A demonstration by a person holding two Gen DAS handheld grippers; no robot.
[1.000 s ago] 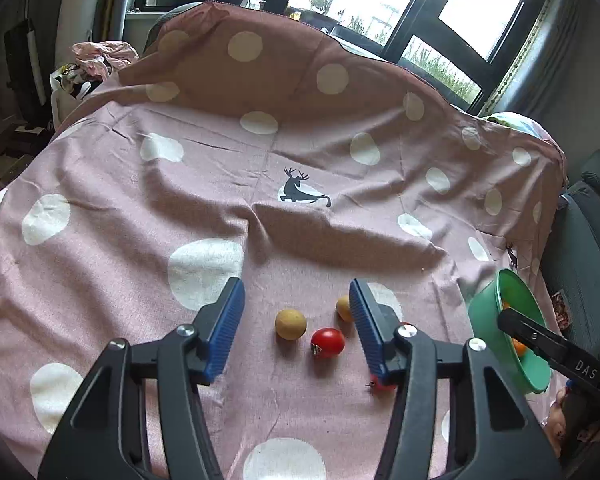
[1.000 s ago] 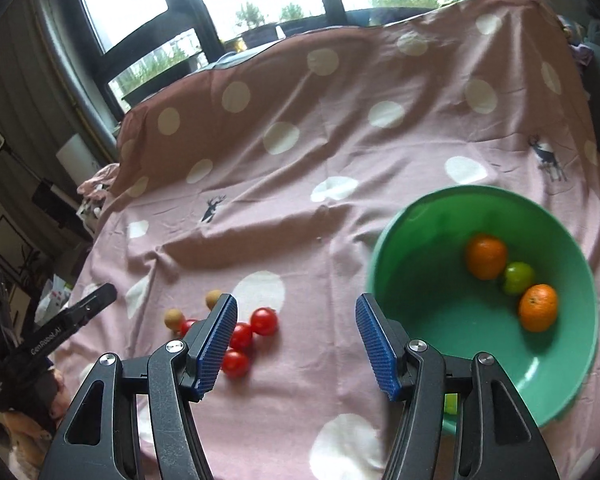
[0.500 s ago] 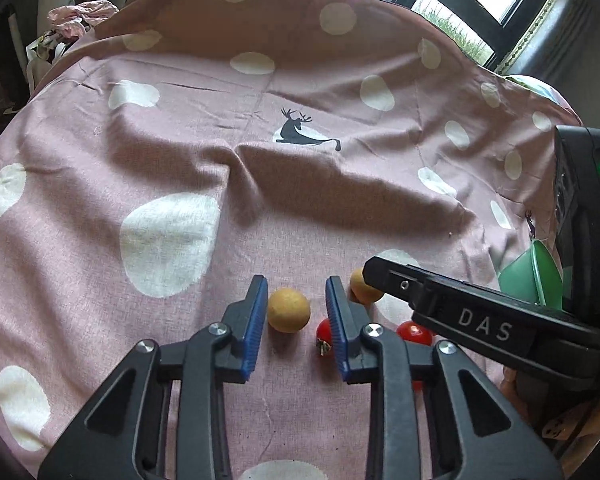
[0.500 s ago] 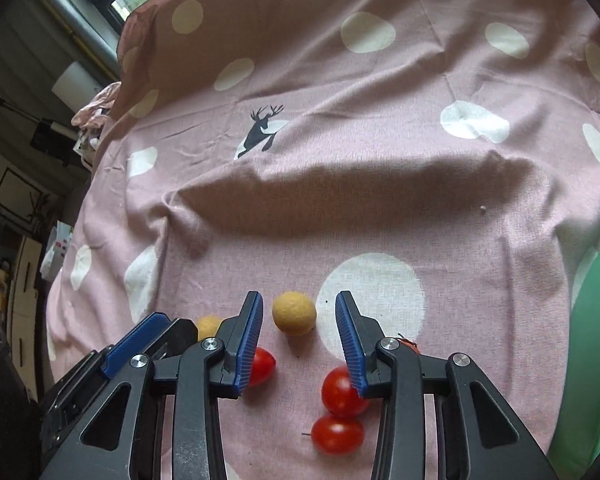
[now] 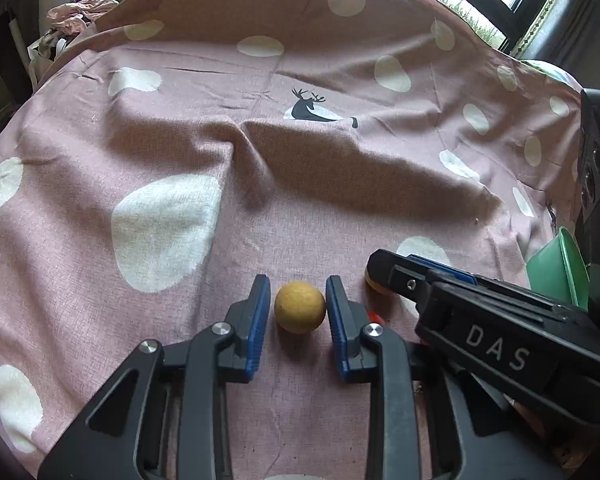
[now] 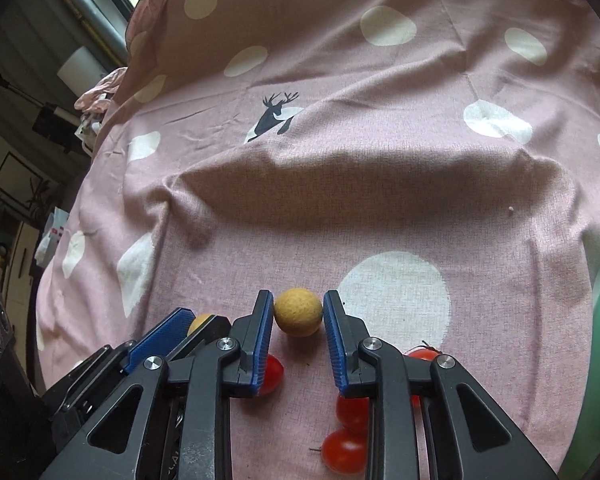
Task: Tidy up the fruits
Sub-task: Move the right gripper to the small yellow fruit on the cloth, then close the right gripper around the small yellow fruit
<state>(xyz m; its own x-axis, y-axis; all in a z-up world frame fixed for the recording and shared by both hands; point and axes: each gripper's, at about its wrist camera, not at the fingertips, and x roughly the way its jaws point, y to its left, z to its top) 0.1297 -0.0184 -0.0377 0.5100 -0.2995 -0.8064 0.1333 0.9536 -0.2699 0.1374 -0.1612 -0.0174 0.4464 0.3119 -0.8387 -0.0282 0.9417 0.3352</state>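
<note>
Two small round yellow fruits lie on the pink spotted cloth. My left gripper is shut on one yellow fruit, its blue pads against both sides. Just to the right, my right gripper is shut on the other yellow fruit. In the left wrist view the right gripper's black body hides most of that second fruit. Several red cherry tomatoes lie under and beside the right gripper's fingers. Only the rim of the green bowl shows, at the right edge.
The cloth has a raised fold running across beyond the fruits and a deer print further back. Windows and dark furniture surround the covered surface. The two grippers sit close side by side.
Both grippers came down and closed, each onto a yellow fruit. The right gripper swung left from over the green bowl to the fruit cluster.
</note>
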